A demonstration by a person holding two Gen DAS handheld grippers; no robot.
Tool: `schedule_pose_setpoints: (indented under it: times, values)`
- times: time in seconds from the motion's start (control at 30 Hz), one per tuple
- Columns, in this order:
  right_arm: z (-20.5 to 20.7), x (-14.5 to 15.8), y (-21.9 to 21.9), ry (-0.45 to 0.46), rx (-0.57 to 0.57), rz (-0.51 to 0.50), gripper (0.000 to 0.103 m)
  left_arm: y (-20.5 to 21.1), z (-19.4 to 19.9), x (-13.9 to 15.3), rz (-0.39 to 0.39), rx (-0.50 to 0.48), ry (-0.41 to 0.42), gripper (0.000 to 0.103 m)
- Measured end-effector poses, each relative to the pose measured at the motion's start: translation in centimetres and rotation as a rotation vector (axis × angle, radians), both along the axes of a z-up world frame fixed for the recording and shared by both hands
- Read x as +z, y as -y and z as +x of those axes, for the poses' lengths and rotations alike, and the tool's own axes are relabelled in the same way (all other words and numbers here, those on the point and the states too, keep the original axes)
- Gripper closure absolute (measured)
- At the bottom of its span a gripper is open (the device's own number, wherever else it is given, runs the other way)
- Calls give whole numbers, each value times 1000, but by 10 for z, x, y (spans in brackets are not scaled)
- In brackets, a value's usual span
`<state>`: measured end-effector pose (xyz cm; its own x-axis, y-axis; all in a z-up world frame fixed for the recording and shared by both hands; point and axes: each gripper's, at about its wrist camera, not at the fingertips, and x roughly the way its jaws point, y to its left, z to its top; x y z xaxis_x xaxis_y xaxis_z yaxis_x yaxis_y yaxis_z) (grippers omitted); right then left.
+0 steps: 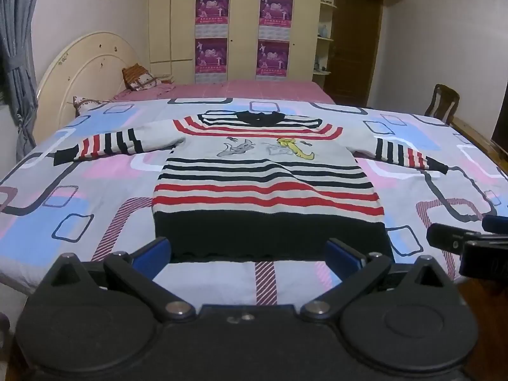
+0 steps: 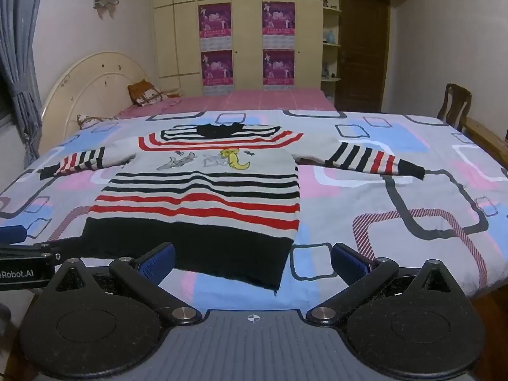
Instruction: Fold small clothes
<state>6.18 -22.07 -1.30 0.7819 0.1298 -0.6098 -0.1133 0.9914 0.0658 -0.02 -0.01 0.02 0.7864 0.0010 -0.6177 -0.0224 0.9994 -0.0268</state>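
Observation:
A small striped sweater (image 1: 263, 174) (image 2: 203, 197) in grey, red and black, with a cartoon print on the chest, lies flat on the patterned bedspread (image 1: 95, 197) (image 2: 397, 209), both sleeves spread out sideways. Its black hem faces me. My left gripper (image 1: 250, 254) hovers open just before the hem's middle, nothing between its blue pads. My right gripper (image 2: 254, 260) is open too, near the hem's right corner, its jaws empty. In the left wrist view the right gripper's fingers (image 1: 457, 238) show at the right edge; in the right wrist view the left gripper's finger (image 2: 12, 233) shows at the left edge.
The bed's near edge runs just below the hem. A pink sheet and pillows (image 1: 143, 77) lie behind, by a cream headboard (image 2: 92, 89). A wooden chair (image 2: 454, 104) stands at the far right, a wardrobe (image 1: 241, 25) and door behind, a curtain at left.

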Motion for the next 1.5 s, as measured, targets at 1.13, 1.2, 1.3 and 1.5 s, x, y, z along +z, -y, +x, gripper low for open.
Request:
schedule_pose_setpoints:
  times: [1.13,1.2,1.3,1.5]
  values:
    - [-5,9,-3,19,5,-3,0,-6,-7,8,6,13,9,0]
    - [-5,9,-3,18,6,-1,0,-6,-7,9,6,12,10,0]
    - [-5,10,-4,18,5,-3,0,-7,-8,9,6,12,12,0]
    - [-6,11,-4,19,8,-4,0,-6,-10,10,9,10,16,0]
